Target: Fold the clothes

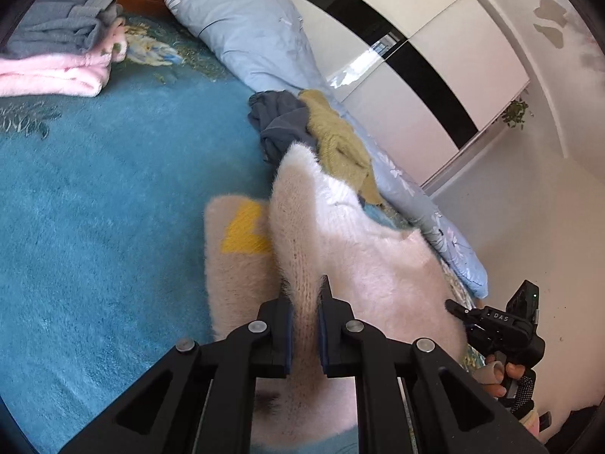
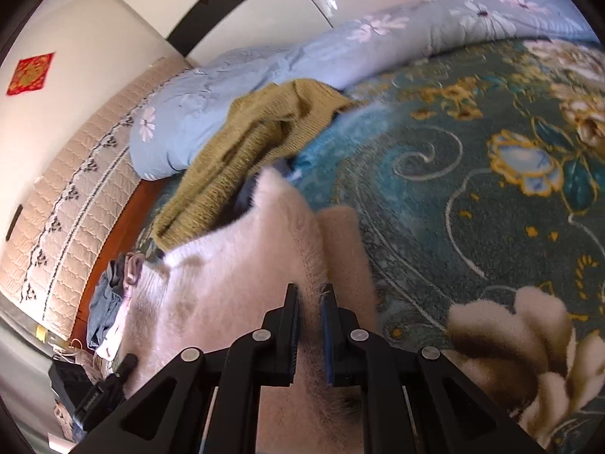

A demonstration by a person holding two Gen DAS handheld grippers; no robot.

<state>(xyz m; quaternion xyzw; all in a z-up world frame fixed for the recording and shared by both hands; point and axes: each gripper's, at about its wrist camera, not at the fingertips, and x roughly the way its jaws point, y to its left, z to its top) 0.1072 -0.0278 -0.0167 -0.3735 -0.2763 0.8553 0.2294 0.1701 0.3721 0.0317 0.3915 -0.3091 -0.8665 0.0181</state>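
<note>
Two cameras recorded one bed scene. The largest item was the plush teal-blue bed blanket with a gold and cream flower pattern (image 1: 94,196), which covered the mattress and carried everything else. Along its far edge lay the long pale-blue quilt printed with white daisies (image 1: 242,26), rolled into a ridge beside the glossy white wardrobe doors with a black band (image 1: 435,56).

The fluffy pale-pink knitted sweater with a yellow patch (image 1: 370,265) lay on the blanket in front of both grippers, partly lifted into a ridge. A fold of it passed between the jaws of the left gripper (image 1: 304,325), which were pressed onto the fabric from both sides. In the right wrist view the right gripper (image 2: 310,331) likewise pinched a raised edge of the same sweater (image 2: 242,272), jaws drawn close onto the pile.

Behind the sweater sat a crumpled olive-yellow knitted garment (image 1: 340,143), touching a bunched dark grey-blue cloth (image 1: 280,121); both rested against the quilt.

In the far corner of the blanket, well apart from the sweater, stood a small stack: a folded grey garment (image 1: 60,22) on top of a folded pink fleece piece (image 1: 56,73).

On the wall hung a small red diamond-shaped paper decoration (image 2: 30,73).
</note>
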